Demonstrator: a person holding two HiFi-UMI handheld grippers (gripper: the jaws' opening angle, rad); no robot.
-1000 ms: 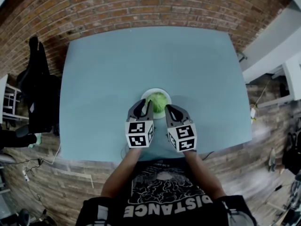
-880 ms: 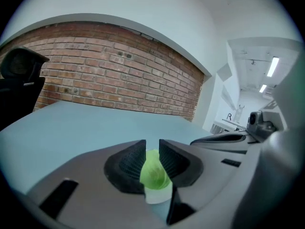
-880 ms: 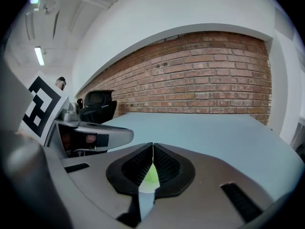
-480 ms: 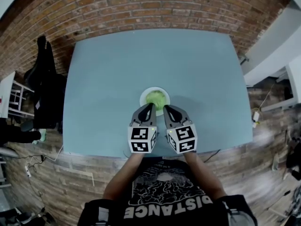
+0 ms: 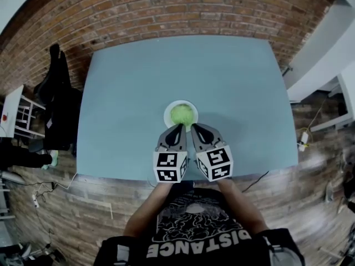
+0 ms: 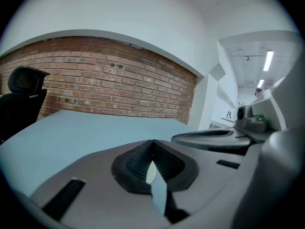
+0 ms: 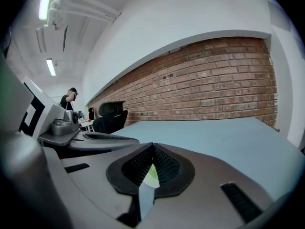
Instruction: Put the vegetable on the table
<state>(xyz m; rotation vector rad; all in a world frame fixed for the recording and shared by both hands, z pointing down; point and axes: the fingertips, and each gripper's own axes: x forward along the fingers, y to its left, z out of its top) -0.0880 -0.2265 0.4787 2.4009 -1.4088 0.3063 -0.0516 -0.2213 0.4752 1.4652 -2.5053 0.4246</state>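
Note:
A round green vegetable (image 5: pixel 182 114) lies in a white bowl (image 5: pixel 168 111) near the middle of the blue-grey table (image 5: pixel 233 82). Both grippers hover side by side just on my side of the bowl, pointing at it. The left gripper (image 5: pixel 178 128) is shut, its black pads (image 6: pixel 138 161) meeting, with nothing held. The right gripper (image 5: pixel 193 127) is also shut and empty. In the left gripper view (image 6: pixel 152 145) a pale sliver shows through the slit under the tips. A green sliver of the vegetable (image 7: pixel 151 173) shows through the same slit in the right gripper view (image 7: pixel 152 147).
A brick wall (image 5: pixel 166 7) runs behind the table's far edge. A black office chair (image 5: pixel 55 101) stands off the table's left side, with a white shelf (image 5: pixel 14 112) beyond it. A person (image 7: pixel 70 99) stands far off in the right gripper view.
Both grippers have drawn back towards me and closer together. A second ago their tips flanked the vegetable; now they sit just short of the bowl.

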